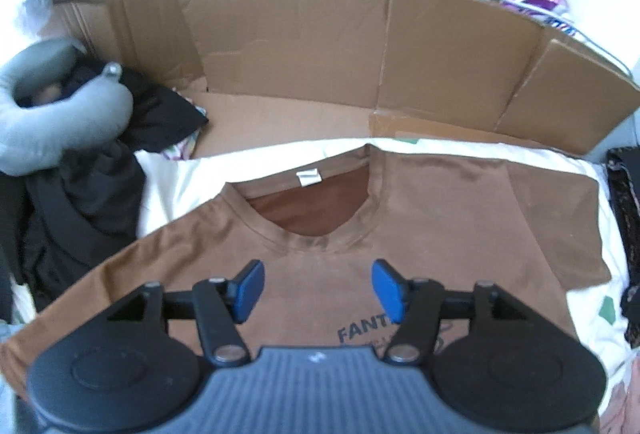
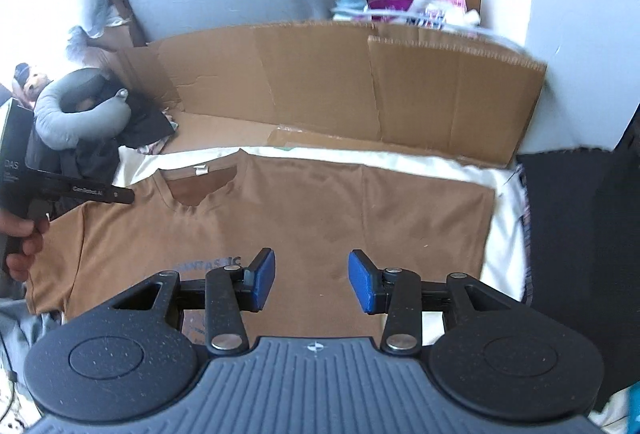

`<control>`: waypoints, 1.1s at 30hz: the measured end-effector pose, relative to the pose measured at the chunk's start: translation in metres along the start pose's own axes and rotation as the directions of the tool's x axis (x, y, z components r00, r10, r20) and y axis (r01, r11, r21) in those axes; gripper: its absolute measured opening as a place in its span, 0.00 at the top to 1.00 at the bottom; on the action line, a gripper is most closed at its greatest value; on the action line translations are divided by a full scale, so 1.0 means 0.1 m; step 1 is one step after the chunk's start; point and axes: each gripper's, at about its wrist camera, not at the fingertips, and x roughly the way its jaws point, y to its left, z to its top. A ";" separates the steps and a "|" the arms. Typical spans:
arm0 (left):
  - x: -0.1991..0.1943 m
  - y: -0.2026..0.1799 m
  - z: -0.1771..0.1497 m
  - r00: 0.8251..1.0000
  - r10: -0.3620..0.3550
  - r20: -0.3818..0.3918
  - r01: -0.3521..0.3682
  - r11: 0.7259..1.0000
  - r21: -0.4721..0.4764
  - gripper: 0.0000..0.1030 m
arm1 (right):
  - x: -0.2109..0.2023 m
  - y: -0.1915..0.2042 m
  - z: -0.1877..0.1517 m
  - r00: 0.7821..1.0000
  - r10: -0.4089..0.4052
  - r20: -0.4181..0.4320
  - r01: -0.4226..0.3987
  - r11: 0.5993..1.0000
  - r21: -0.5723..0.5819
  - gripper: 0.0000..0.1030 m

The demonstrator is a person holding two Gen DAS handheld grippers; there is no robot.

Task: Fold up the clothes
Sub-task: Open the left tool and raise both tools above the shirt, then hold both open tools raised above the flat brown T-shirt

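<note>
Hovering above the brown T-shirt (image 1: 420, 218), your left gripper (image 1: 318, 288) had its blue pads (image 1: 250, 290) spread apart with nothing between them, released and clear of the cloth. Your right gripper (image 2: 311, 282) was in the same condition, its blue pads (image 2: 360, 282) standing apart over the shirt's body and grasping nothing. You had the shirt lying flat and front-up on a white sheet (image 1: 176, 185), with the neckline (image 1: 304, 209) toward the far side, a small white label (image 1: 309, 177) showing inside the collar, and a dark printed word partly visible on the chest near the left gripper. Both sleeves were spread out to left and right. Beyond the shirt, at the far side, stood a wall of flattened cardboard (image 1: 320, 49). To the far left sat a grey neck pillow (image 1: 48, 113) on a heap of dark clothes (image 1: 80, 201). In the right wrist view your left hand (image 2: 20, 238) showed at the left edge, wrapped around the handle of the other tool, just beside the shirt's left sleeve (image 2: 56, 266). A dark patterned cloth (image 1: 628, 234) lay at the right edge of the sheet.
</note>
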 end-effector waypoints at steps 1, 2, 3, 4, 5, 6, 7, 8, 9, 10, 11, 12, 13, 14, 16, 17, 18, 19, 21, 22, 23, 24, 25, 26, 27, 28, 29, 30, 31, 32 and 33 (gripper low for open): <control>-0.09 -0.02 -0.02 1.000 0.001 0.005 -0.001 1.000 0.001 0.38 | -0.07 -0.01 0.03 1.000 0.001 -0.002 -0.001 1.000 0.011 0.53; -0.18 -0.04 -0.03 1.000 -0.007 0.012 0.007 1.000 0.009 0.38 | -0.14 -0.02 0.07 1.000 0.008 -0.006 -0.008 1.000 0.018 0.52; -0.27 -0.06 -0.05 1.000 -0.016 0.019 0.016 1.000 0.018 0.38 | -0.22 -0.03 0.10 1.000 0.018 -0.011 -0.018 1.000 0.021 0.52; -0.37 -0.08 -0.07 0.999 -0.025 0.026 0.025 0.999 0.027 0.38 | -0.30 -0.04 0.13 1.000 0.024 -0.008 -0.023 0.999 0.023 0.52; -0.46 -0.10 -0.09 0.999 -0.035 0.032 0.033 0.999 0.036 0.38 | -0.38 -0.04 0.15 1.000 0.025 0.000 -0.025 0.999 0.023 0.52; -0.56 -0.11 -0.10 0.998 -0.038 0.040 0.036 0.999 0.037 0.38 | -0.46 -0.04 0.17 1.000 0.027 0.009 -0.027 0.999 0.024 0.51; -0.63 -0.12 -0.11 0.998 -0.042 0.045 0.041 0.999 0.035 0.38 | -0.54 -0.05 0.19 0.999 0.029 0.018 -0.029 0.999 0.025 0.50; -0.71 -0.12 -0.11 0.998 -0.047 0.050 0.045 0.998 0.032 0.38 | -0.62 -0.06 0.20 0.999 0.029 0.026 -0.030 0.999 0.032 0.49; -0.79 -0.12 -0.11 0.997 -0.046 0.056 0.045 0.999 0.029 0.38 | -0.69 -0.07 0.21 0.999 0.027 0.033 -0.029 0.999 0.044 0.48; -0.87 -0.13 -0.11 0.997 -0.046 0.063 0.044 0.999 0.027 0.38 | -0.76 -0.08 0.21 0.999 0.023 0.039 -0.024 0.999 0.044 0.48; -0.95 -0.13 -0.10 0.997 -0.038 0.069 0.037 0.999 0.026 0.38 | -0.83 -0.07 0.21 0.999 0.015 0.042 -0.017 0.999 0.035 0.48; -1.04 -0.13 -0.10 0.997 -0.031 0.075 0.029 0.999 0.026 0.37 | -0.91 -0.07 0.21 0.999 0.012 0.045 -0.013 1.000 0.027 0.48; -1.12 -0.13 -0.09 0.996 -0.020 0.082 0.018 1.000 0.024 0.34 | -1.00 -0.07 0.21 0.999 0.011 0.048 -0.012 1.000 0.020 0.48; -1.21 -0.13 -0.08 0.996 -0.012 0.088 0.010 1.000 0.026 0.32 | -1.09 -0.08 0.22 0.999 0.010 0.050 -0.010 1.000 0.013 0.48; -1.39 -0.14 -0.06 0.995 -0.008 0.097 0.005 0.999 0.038 0.31 | -1.26 -0.08 0.23 0.998 0.008 0.056 -0.008 1.000 -0.001 0.48; -1.47 -0.14 -0.06 0.995 -0.013 0.101 0.008 0.999 0.049 0.31 | -1.35 -0.08 0.23 0.998 0.007 0.059 -0.006 1.000 -0.008 0.48; -1.56 -0.14 -0.05 0.994 -0.018 0.105 0.012 0.998 0.059 0.31 | -1.44 -0.09 0.23 0.998 0.001 0.062 0.000 1.000 -0.009 0.48; -1.64 -0.15 -0.04 0.994 -0.014 0.112 0.007 0.998 0.065 0.31 | -1.52 -0.12 0.23 0.998 -0.007 0.069 0.007 1.000 -0.005 0.47; -1.79 -0.16 -0.01 0.993 -0.012 0.118 0.005 0.998 0.058 0.31 | -1.65 -0.18 0.21 0.996 -0.016 0.083 0.014 1.000 0.014 0.46; -1.86 -0.17 0.01 0.993 -0.011 0.121 0.004 0.999 0.054 0.31 | -1.69 -0.22 0.19 0.996 -0.019 0.087 0.017 0.999 0.028 0.46; -1.92 -0.19 0.02 0.993 -0.007 0.119 0.001 0.998 0.056 0.31 | -1.73 -0.25 0.18 0.996 -0.024 0.090 0.020 0.999 0.044 0.46; -1.99 -0.21 0.04 0.993 -0.004 0.117 -0.003 0.998 0.058 0.31 | -1.77 -0.29 0.17 0.996 -0.021 0.088 0.015 0.998 0.067 0.46; -2.07 -0.23 0.07 0.993 -0.006 0.120 -0.002 0.998 0.060 0.31 | -1.81 -0.33 0.18 0.996 -0.013 0.084 0.005 0.995 0.095 0.46; -2.16 -0.26 0.09 0.992 -0.008 0.123 0.000 0.998 0.063 0.31 | -1.85 -0.37 0.19 0.997 -0.005 0.080 -0.005 0.992 0.123 0.46; -2.24 -0.28 0.11 0.992 -0.010 0.126 0.002 0.998 0.066 0.31 | -1.88 -0.40 0.19 0.997 0.003 0.076 -0.015 0.988 0.151 0.46; -2.33 -0.30 0.14 0.992 -0.022 0.125 0.014 0.998 0.068 0.30 | -1.92 -0.44 0.20 0.997 0.012 0.072 -0.024 0.984 0.179 0.46; -2.41 -0.32 0.16 0.992 -0.032 0.124 0.024 0.997 0.069 0.28 | -1.96 -0.47 0.20 0.996 0.025 0.080 -0.041 0.979 0.201 0.45; -2.49 -0.35 0.18 0.992 -0.034 0.125 0.026 0.997 0.070 0.27 | -1.98 -0.48 0.19 0.996 0.027 0.091 -0.045 0.977 0.206 0.45; -2.56 -0.39 0.21 0.991 -0.025 0.129 0.016 0.997 0.073 0.25 | -2.00 -0.47 0.18 0.995 0.019 0.099 -0.039 0.979 0.203 0.45; -2.64 -0.42 0.23 0.991 -0.015 0.133 0.005 0.997 0.076 0.25 | -2.01 -0.45 0.16 0.995 0.007 0.099 -0.026 0.982 0.187 0.45; -2.72 -0.46 0.26 0.991 -0.007 0.134 -0.004 0.997 0.078 0.25 | -2.00 -0.42 0.14 0.996 -0.002 0.091 -0.013 0.986 0.164 0.45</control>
